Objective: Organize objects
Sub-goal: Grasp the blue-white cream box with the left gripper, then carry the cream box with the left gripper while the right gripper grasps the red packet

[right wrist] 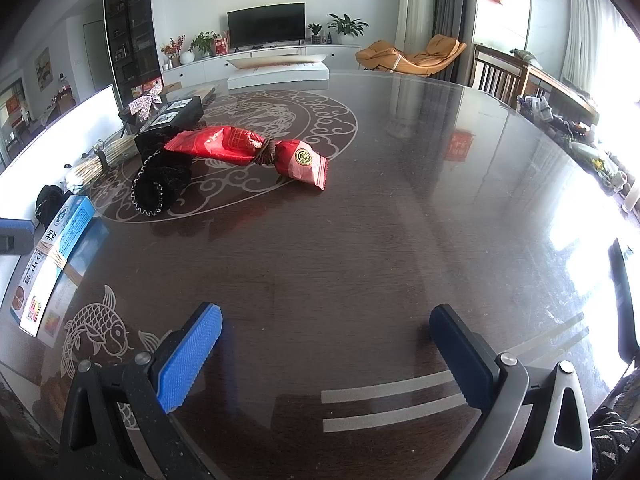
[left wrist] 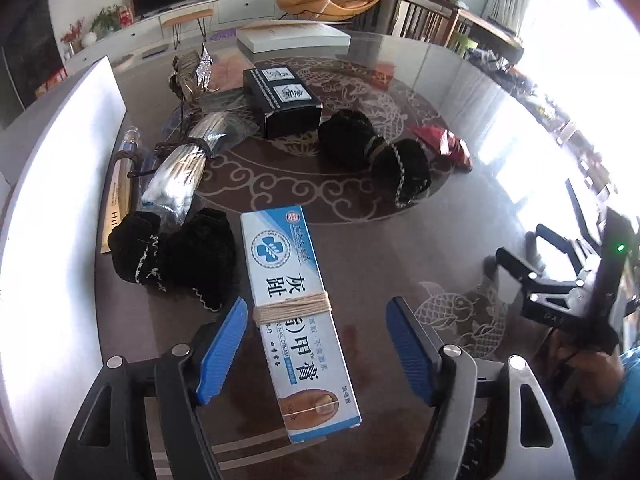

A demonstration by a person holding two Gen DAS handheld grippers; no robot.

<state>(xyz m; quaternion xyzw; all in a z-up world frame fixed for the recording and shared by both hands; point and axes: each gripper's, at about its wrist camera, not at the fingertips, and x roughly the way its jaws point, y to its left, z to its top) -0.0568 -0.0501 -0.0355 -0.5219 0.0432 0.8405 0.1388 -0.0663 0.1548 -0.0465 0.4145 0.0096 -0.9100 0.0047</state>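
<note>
A blue-and-white cream box (left wrist: 298, 320) bound with twine lies on the dark glass table (left wrist: 460, 200), between the open fingers of my left gripper (left wrist: 318, 316); neither pad touches it. It also shows at the left edge of the right wrist view (right wrist: 52, 256). My right gripper (right wrist: 326, 328) is open and empty above bare table; it also shows at the right of the left wrist view (left wrist: 536, 280). A red snack packet (right wrist: 248, 152) tied with cord lies ahead of it, beside a black pouch (right wrist: 164, 176).
A second black tied pouch (left wrist: 176, 256) lies left of the cream box. A cotton-swab bundle (left wrist: 180, 176), a black box (left wrist: 284, 100), a wooden stick bundle (left wrist: 118, 196) and a white board (left wrist: 60, 184) crowd the left side. A white flat box (right wrist: 280, 68) sits at the far edge.
</note>
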